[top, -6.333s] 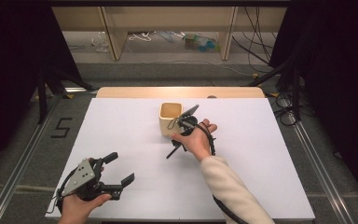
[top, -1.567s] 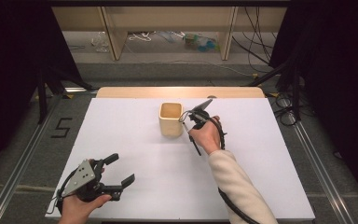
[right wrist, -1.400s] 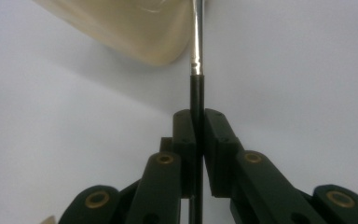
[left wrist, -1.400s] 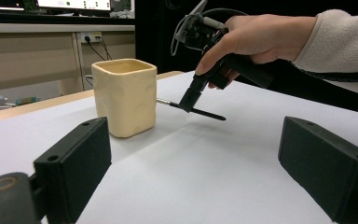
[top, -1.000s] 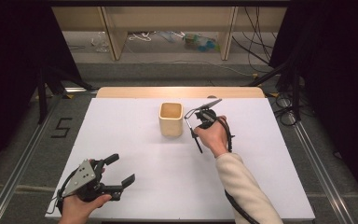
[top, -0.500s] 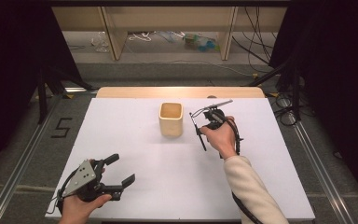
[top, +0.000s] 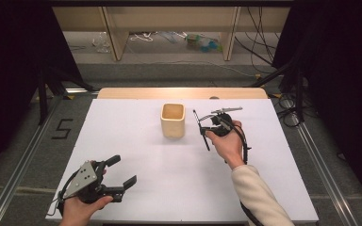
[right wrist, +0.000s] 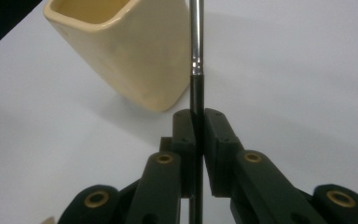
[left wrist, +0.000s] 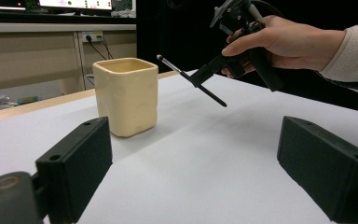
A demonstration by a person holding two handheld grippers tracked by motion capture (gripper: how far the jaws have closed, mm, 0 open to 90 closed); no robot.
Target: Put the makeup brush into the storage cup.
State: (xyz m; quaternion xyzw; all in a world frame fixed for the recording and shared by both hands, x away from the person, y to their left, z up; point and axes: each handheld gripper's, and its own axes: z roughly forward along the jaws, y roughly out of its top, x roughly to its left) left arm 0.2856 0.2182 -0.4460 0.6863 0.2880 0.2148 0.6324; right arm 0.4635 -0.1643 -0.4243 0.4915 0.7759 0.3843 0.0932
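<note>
The left gripper (top: 118, 176) rests low at the near left of the white table (top: 136, 141), its blocky matte black jaws spread wide with nothing between them. In the left gripper view, bare smooth tabletop lies between those jaws, and beyond the left jaw stands the cup (left wrist: 127, 95).

The cup (top: 173, 120) is a pale cream, squarish vessel with rounded corners, a thick soft rim and a dull glazed look; it stands upright and open at the top.

To its right the right gripper (top: 202, 132) is held above the table in a hand (top: 228, 143) with a cream knitted sleeve. Its jaws are pressed together on the brush (top: 201, 129), a thin straight stick with a black handle and a bright metal ferrule. In the right gripper view the brush (right wrist: 196, 56) runs straight up out of the clamped jaws, its ferrule just past their tips, with the cup just beyond and left of it, apart from the jaws. In the left gripper view the brush (left wrist: 191, 80) slants, tip towards the cup, clear of the table.
</note>
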